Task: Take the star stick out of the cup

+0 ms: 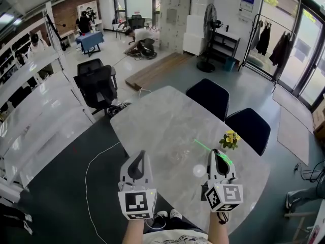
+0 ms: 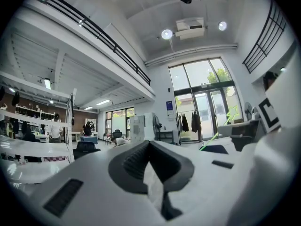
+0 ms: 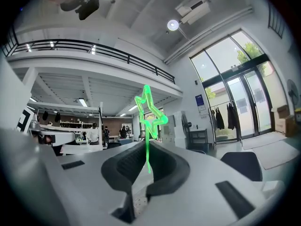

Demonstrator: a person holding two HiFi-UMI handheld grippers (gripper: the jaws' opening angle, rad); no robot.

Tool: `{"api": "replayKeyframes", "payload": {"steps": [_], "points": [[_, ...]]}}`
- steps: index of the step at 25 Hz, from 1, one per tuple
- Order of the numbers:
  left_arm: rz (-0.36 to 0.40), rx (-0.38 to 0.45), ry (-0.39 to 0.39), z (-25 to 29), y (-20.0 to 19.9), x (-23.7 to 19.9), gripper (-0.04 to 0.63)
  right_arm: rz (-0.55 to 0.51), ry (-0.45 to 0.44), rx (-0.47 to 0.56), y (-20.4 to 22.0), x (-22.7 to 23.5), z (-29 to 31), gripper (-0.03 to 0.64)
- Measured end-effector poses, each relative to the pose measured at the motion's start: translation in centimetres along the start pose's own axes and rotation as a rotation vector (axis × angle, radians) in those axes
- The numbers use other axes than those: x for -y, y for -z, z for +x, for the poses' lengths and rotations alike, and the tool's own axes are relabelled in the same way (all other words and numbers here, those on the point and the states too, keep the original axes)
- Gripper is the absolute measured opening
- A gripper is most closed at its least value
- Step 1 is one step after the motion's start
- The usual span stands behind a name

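The green star stick stands up between the jaws of my right gripper, which is shut on its thin stem. In the head view the stick slants up and left from the right gripper, above the table. A faint clear cup sits on the marble table between the two grippers, apart from the stick. My left gripper hovers at the near left of the table with its jaws together and nothing in them. In the left gripper view the star stick shows at the right.
A small pot of yellow flowers stands near the table's right edge, just beyond the right gripper. Two dark chairs line the table's far right side, and a black office chair stands at the left. A white cable lies on the floor.
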State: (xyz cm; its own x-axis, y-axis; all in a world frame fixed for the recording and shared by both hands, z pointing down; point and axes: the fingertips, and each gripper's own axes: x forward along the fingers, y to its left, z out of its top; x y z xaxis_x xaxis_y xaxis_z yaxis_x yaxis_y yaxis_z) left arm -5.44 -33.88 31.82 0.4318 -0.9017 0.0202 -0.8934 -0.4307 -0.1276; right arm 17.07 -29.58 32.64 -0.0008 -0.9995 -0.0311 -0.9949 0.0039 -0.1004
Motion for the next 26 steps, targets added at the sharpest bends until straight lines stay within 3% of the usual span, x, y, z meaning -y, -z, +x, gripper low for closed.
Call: {"api": "replayKeyframes", "payload": {"steps": [8, 12, 15, 26], "points": [[0.010, -0.005, -0.002, 0.16, 0.16, -0.09, 0.000, 0.003, -0.005, -0.002, 0.03, -0.29, 0.33, 0.031], [-0.035, -0.017, -0.007, 0.09, -0.02, 0.32, 0.000, 0.004, -0.006, -0.002, -0.04, -0.13, 0.30, 0.031], [0.000, -0.005, 0.000, 0.10, -0.03, 0.13, 0.000, 0.005, -0.005, -0.002, -0.07, -0.21, 0.30, 0.032], [-0.016, -0.013, -0.005, -0.27, -0.33, 0.23, 0.000, 0.001, -0.003, -0.004, -0.38, -0.26, 0.12, 0.031]]}}
